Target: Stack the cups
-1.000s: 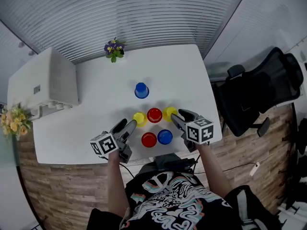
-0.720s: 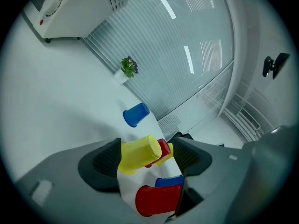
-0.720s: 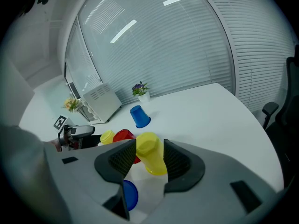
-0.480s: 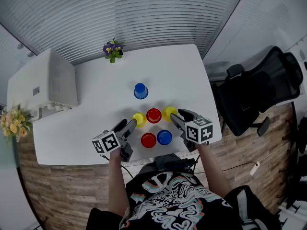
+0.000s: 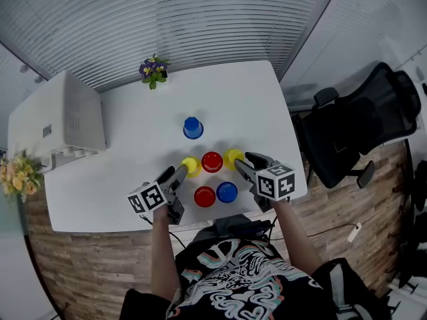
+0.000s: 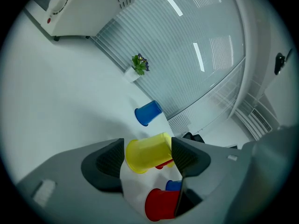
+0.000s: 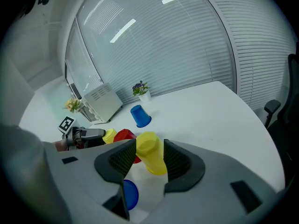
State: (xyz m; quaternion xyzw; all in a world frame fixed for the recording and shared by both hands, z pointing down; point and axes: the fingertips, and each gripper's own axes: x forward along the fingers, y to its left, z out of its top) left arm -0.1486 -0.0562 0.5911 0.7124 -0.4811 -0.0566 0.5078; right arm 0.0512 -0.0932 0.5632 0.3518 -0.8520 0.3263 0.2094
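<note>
Six upturned cups stand on the white table [image 5: 133, 119]: a blue one [image 5: 193, 127] farther off, then a yellow [image 5: 191, 166], a red [image 5: 212, 161] and a second yellow [image 5: 233, 157] in a row, with a red [image 5: 205, 196] and a blue [image 5: 227, 192] nearest me. My left gripper [image 5: 180, 174] straddles the left yellow cup [image 6: 148, 152]; its jaws have just been closing, and I see no firm press. My right gripper [image 5: 239, 166] is shut on the right yellow cup [image 7: 152, 152], which still stands on the table.
A white appliance [image 5: 67, 115] fills the table's left end, and a small flower pot [image 5: 152, 71] stands at the far edge. More flowers [image 5: 17, 172] are off the left side. A black office chair [image 5: 360, 132] stands right of the table.
My left gripper has sunk a little around the left yellow cup. The right gripper and all the cups have stayed where they were.
</note>
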